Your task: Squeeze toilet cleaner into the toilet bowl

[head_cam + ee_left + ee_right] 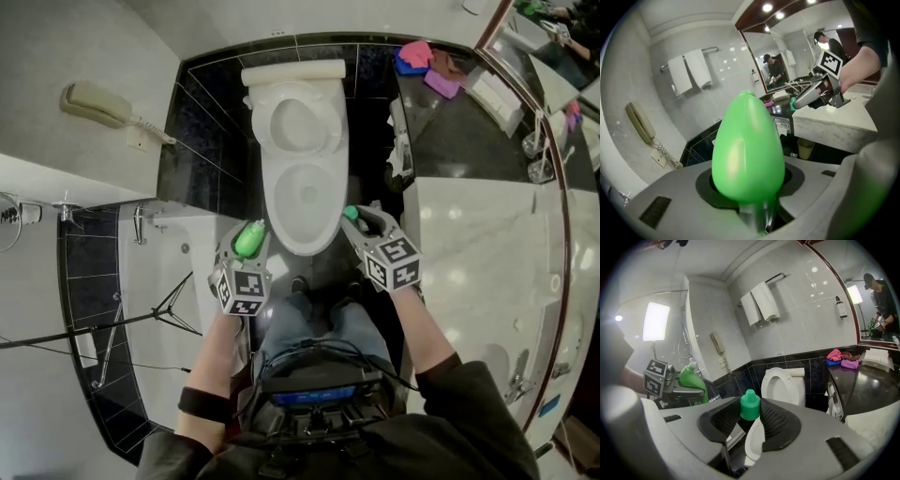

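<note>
Clamping a green bottle (747, 145) in the left gripper (247, 234) and a green cap (750, 405) in the right gripper (358, 217), at the front edge of the toilet bowl (274, 220).

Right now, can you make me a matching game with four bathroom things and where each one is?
Things:
1. green bottle
2. green cap
3. white towels
4. pink cloth

Places:
A. on the dark counter
B. in the right gripper
C. hanging on the wall bar
D. in the left gripper

Pairs: 1-D, 2-B, 3-C, 4-A.
</note>
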Tool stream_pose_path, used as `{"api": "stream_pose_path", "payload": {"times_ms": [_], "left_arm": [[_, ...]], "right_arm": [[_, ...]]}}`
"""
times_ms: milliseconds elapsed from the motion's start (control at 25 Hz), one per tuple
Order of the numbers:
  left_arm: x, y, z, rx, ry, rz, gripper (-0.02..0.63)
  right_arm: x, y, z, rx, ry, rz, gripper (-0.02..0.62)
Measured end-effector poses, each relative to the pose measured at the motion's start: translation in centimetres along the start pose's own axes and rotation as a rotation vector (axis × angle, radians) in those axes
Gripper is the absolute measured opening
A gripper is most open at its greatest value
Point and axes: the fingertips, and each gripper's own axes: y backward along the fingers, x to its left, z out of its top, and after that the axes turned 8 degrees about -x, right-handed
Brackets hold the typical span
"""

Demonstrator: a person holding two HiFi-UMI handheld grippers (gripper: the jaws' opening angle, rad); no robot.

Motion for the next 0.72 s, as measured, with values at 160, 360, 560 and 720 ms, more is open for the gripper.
{"api": "stream_pose_path", "payload": {"times_ms": [160, 360, 560, 720], "left_arm": [[-0.5, -2.6, -1.8, 0.05, -0.094, 0.014, 0.189], [-1.3, -5.9, -4.5, 0.077, -0.219, -0.005, 0.189], [-1.6, -9.6, -7.2, 0.091, -0.295, -0.02, 0.189], [-2.4, -12.4, -11.4, 0.112, -0.369, -0.077, 0.189]], "right_arm": [[-1.4, -1.3, -2.9, 0.024, 0.002, -0.008, 0.146], [-2.5, -3.3, -5.3, 0.031, -0.034, -0.038, 0.147], [-3.9, -6.3, -7.9, 0.006, -0.058, -0.103, 0.147], [-4.4, -8.1, -10.7, -0.003, -0.084, -0.154, 0.147]]}}
